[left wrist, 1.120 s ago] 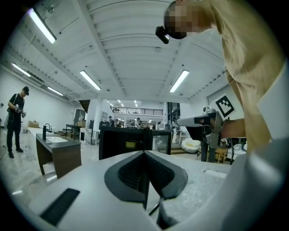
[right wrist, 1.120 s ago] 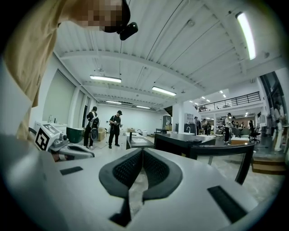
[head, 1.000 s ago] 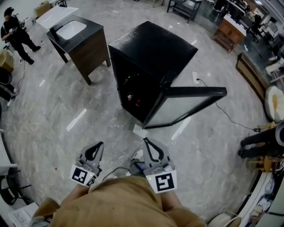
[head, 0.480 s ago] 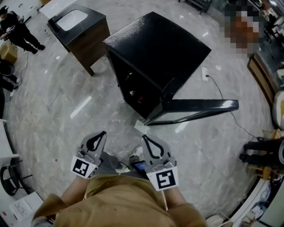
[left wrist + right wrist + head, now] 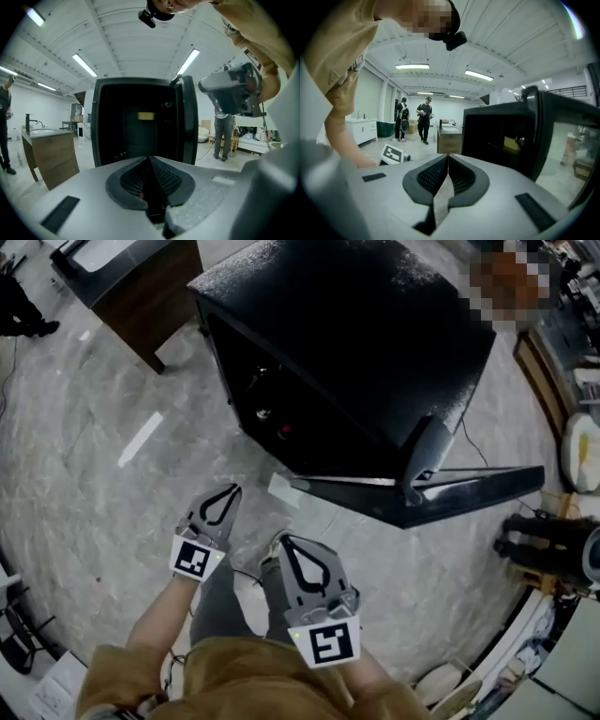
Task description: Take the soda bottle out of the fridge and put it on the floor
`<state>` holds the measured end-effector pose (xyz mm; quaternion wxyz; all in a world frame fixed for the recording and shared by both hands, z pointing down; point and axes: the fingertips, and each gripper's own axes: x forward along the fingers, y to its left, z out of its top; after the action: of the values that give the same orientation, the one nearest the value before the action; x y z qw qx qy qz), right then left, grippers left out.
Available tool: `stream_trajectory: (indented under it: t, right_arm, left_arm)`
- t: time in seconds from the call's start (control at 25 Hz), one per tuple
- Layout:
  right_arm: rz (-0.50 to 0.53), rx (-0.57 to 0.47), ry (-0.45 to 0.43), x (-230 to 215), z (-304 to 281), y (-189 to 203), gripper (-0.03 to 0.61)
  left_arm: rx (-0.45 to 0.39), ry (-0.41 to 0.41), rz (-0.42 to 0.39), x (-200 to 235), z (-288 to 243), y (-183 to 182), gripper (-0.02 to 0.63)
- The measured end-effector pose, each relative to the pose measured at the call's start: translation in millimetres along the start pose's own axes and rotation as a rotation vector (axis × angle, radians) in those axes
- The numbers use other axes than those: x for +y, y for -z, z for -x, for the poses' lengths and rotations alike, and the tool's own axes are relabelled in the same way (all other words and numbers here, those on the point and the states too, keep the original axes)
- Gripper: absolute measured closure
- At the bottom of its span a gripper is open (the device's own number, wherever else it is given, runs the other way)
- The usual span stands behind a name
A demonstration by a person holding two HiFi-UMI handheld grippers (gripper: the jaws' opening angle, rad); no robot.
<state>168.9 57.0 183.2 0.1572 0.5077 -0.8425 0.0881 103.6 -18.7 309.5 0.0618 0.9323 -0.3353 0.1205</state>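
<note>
Cabinet point(image 5: 141, 296) with a sink top: far ahead and to the left of the left tongs.

Left tongs point(image 5: 229, 490): pressed together, nothing between them. Bare forearm runs up from lower left, with the hand behind the marker cube. The tips point up-frame at the fridge opening and are tilted only slightly down, hanging over the floor point(image 5: 112, 484) just short of the fridge.

Right tongs point(image 5: 284, 542): also pressed together and empty. They sit just beside the left pair and closer to the person's body, over grey-trousered legs. The tips angle toward the fridge's front lower edge.

Fridge point(image 5: 375, 324): black, just ahead of both tongs. Its door point(image 5: 441, 493) is swung open, ahead and to the right of the right tongs.

Soda bottle: not resolvable. Dim items point(image 5: 272, 420) sit inside the dark fridge interior, ahead of the left tongs, one with a red patch. Can't tell which is the bottle.
</note>
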Motion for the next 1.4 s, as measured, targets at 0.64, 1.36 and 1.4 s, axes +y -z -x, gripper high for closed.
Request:
stream_trajectory:
  t: [0.64,1.36,1.4]
  right_arm:
    - [-0.063,-0.031,0.007,-18,-122,109,0.577]
    - [-0.042,-0.009,0.026,-34,-223,301,0.577]
    - [-0.057,-0.007,0.017,-35,-227,308,0.577]
  left_arm:
    - [0.121,0.102,-0.112,53,-134,169,0.476]
    - [0.061,0.244,-0.163,56,-290,327,0.343]
    - [0.056,0.256,-0.177,54,-296,331,0.332]
